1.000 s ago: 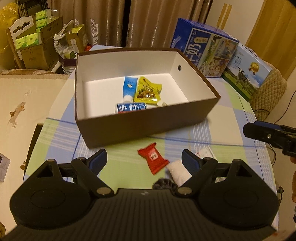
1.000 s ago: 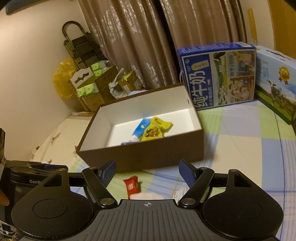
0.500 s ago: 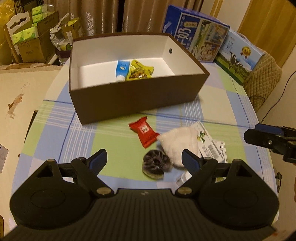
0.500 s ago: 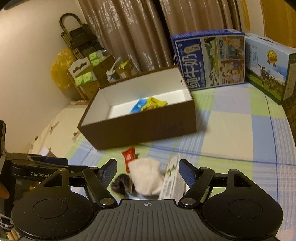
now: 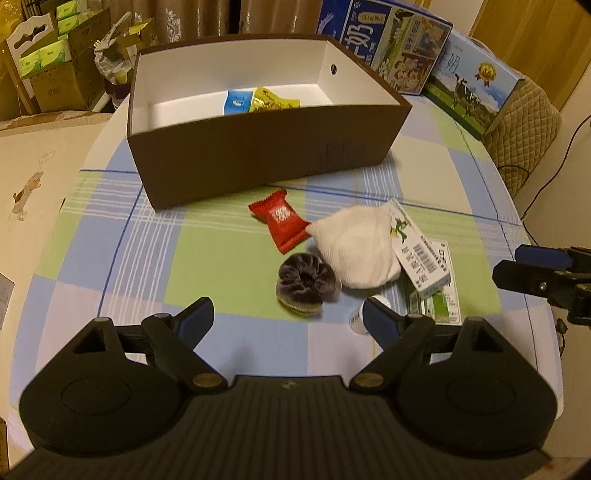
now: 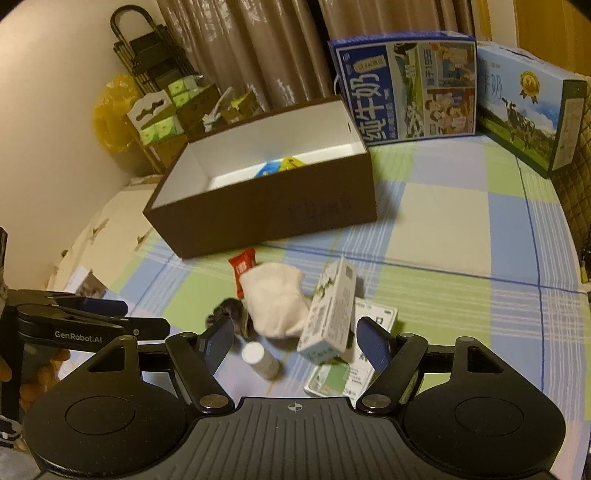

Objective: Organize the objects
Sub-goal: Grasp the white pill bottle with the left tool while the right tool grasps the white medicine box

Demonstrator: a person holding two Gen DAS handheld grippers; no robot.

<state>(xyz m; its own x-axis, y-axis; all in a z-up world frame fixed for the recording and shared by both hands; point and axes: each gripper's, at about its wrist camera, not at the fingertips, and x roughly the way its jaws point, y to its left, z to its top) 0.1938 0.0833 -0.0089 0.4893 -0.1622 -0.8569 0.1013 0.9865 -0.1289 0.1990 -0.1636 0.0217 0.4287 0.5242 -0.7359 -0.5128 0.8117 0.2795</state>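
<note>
A brown box (image 5: pixel 258 155) (image 6: pixel 266 206) with a white inside holds a blue tube (image 5: pixel 236 101) and a yellow snack packet (image 5: pixel 271 103). In front of it lie a red candy wrapper (image 5: pixel 280 219) (image 6: pixel 243 264), a white sock (image 5: pixel 356 247) (image 6: pixel 273 302), a dark scrunchie (image 5: pixel 304 282) (image 6: pixel 229 314), a small white bottle (image 6: pixel 258 356) (image 5: pixel 357 320) and small white-green cartons (image 5: pixel 421 254) (image 6: pixel 328 317). My left gripper (image 5: pixel 286 319) hangs open just short of the scrunchie. My right gripper (image 6: pixel 295 339) is open, with the bottle and an upright carton between its fingers' lines.
Two blue milk cartons (image 5: pixel 384 33) (image 6: pixel 410 85) (image 6: pixel 532 107) stand behind the box at the back right. Cardboard boxes with green packs (image 5: pixel 48 62) and a black rack (image 6: pixel 147 62) sit past the table's left edge. The checked tablecloth (image 5: pixel 147 258) covers the table.
Both grippers have pulled back from the box towards the near edge, so the sock, scrunchie, bottle and cartons have come into view. Both stay open.
</note>
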